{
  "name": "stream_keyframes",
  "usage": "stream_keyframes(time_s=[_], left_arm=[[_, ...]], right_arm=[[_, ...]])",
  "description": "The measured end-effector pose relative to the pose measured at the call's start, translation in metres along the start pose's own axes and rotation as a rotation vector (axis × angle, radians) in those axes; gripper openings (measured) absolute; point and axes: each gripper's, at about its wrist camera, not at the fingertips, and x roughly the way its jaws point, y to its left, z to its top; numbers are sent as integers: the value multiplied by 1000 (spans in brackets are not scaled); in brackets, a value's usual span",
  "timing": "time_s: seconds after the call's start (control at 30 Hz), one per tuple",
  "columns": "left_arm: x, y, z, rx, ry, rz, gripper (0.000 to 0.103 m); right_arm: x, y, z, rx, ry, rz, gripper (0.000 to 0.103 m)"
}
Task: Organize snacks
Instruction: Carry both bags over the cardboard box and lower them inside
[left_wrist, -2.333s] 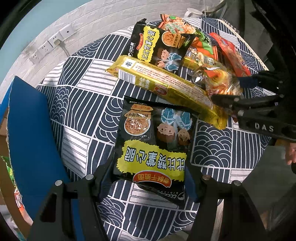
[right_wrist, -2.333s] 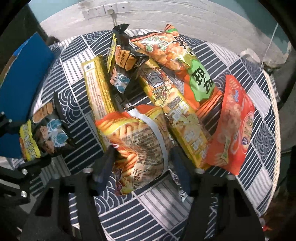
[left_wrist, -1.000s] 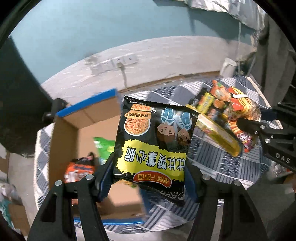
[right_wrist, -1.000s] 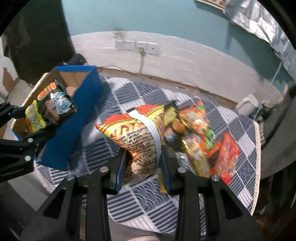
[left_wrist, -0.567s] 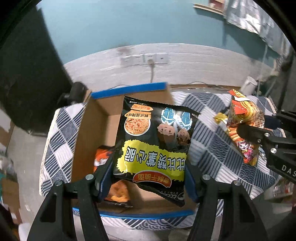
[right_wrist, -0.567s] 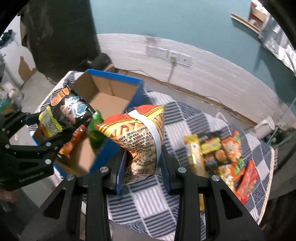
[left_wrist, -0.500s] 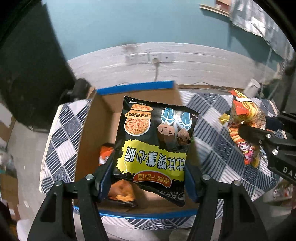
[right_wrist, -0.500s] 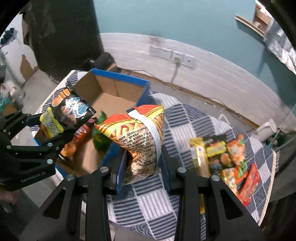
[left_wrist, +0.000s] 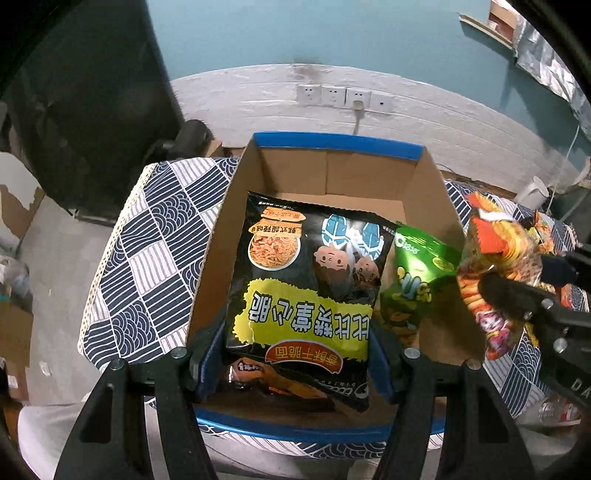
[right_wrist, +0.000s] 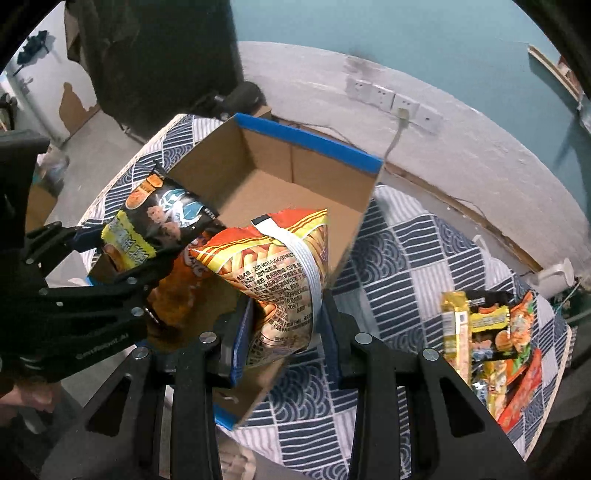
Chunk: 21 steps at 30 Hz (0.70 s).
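My left gripper (left_wrist: 295, 354) is shut on a black and yellow noodle snack bag (left_wrist: 306, 291) and holds it above the open cardboard box (left_wrist: 336, 177) with blue edges. My right gripper (right_wrist: 282, 325) is shut on an orange and yellow chip bag (right_wrist: 280, 266) and holds it over the box's near right wall (right_wrist: 354, 221). The left gripper with the black bag (right_wrist: 155, 221) shows at the left of the right wrist view. The right gripper with the chip bag (left_wrist: 495, 258) shows at the right of the left wrist view. A green bag (left_wrist: 417, 273) and an orange bag (left_wrist: 273, 380) lie in the box.
The box stands on a table with a blue and white patterned cloth (right_wrist: 406, 258). Several loose snack bags (right_wrist: 487, 332) lie at the table's right end. A white wall with sockets (left_wrist: 343, 96) is behind the table. A white mug (right_wrist: 554, 277) stands near the far right edge.
Both grippers have moved left and closer over the box with their bags. The box now fills more of both views, and the snack pile has slid to the right.
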Motion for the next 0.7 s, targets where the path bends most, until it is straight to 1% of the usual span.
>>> stream_keyframes(time_s=[0.13,0.27,0.33,0.37,0.5,0.57,0.7], left_arm=[[1,3,0,-15,7,17,68],[1,2,-1,-5,12,30,73],[0,2,-1,-3,9,38,77],[-1,2,-1,-2,6,40,80],[-5,-1,1,-4,-4,42,81],[-6,-6,1,5,-5,44,81],[-8,-13,1,18,-3,59,81]], right_arm=[[6,2,2,18,15,11,36],[5,1,2,37,18,23,49],[4,1,1,42,19,23,54],[4,0,0,45,20,24,54],[-2,-5,-5,56,13,18,55],[-6,-8,-7,61,8,10,59],[-14,-15,-13,74,-14,3,63]])
